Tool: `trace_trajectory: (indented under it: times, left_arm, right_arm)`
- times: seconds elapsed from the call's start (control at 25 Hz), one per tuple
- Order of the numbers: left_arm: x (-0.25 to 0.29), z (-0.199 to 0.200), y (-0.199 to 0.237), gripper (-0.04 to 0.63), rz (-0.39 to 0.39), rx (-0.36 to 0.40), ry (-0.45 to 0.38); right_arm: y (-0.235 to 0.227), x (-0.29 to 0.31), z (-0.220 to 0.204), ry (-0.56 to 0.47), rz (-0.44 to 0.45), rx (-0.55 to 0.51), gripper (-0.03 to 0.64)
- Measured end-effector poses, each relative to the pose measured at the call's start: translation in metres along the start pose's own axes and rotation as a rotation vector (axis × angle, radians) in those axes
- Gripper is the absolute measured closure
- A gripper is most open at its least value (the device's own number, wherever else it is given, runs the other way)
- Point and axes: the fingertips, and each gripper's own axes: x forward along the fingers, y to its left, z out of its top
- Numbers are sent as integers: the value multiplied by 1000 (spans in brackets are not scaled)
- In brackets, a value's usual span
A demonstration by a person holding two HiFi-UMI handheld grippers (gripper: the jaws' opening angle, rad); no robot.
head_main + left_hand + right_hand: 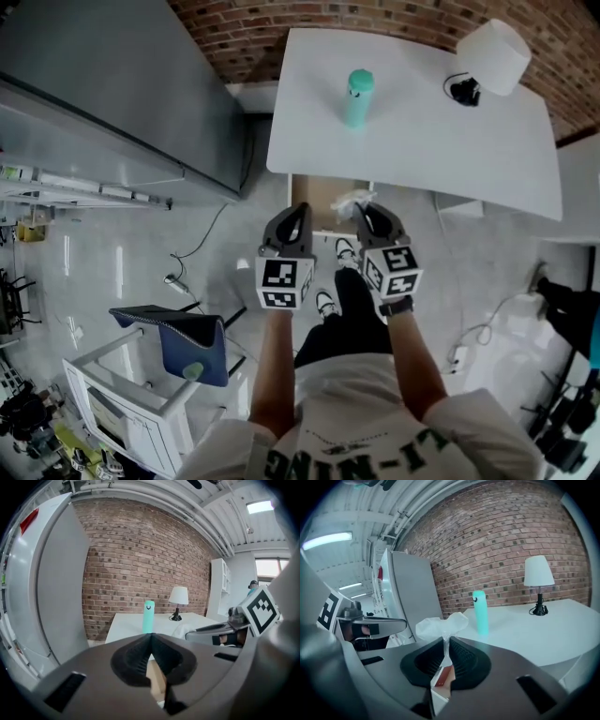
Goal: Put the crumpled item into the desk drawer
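Right gripper view shows what head view can't: right gripper (446, 643) clenched on crumpled item (439, 626) - bulk just past its tips, by the open drawer (323, 202). Left gripper (151, 638) closed, empty.

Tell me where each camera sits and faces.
Head view: on the head, looking steeply down at the white desk; forearms, legs show.
Left gripper view: on the left gripper, facing the brick wall; shut, empty jaws show.
Right gripper view: on the right gripper, likewise; jaws pinch the crumpled white item.
Shared: both gripper views see the teal bottle and lamp.
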Motion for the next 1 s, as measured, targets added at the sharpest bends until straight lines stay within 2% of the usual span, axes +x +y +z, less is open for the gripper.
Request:
trace_trajectory:
  times: [0.32, 0.48, 0.56, 0.64, 0.72, 0.84, 1.0]
  left_arm:
    - [44, -44, 22, 600, 3, -13, 2]
    - [54, -78, 28, 600, 3, -55, 18]
    - [67, -82, 37, 600, 9, -50, -27]
    - [79, -86, 45, 600, 13, -7, -92]
    - [87, -96, 49, 600, 23, 19, -121]
    - [98, -118, 54, 600, 22, -28, -120]
    - [113, -145, 53, 600, -9, -71, -114]
  right_arm:
    - [-26, 52, -59, 107, 15, -46, 589]
    - [-32, 66, -96, 175, 40, -60, 589]
    - [-37, 82, -109, 204, 53, -76, 589]
    - [-43, 98, -131, 241, 53, -89, 589]
    - [-52, 109, -161, 294, 46, -102, 589]
    - [-62, 124, -193, 360, 41, -111, 589]
    - [-68, 150, -214, 401, 58, -129, 589]
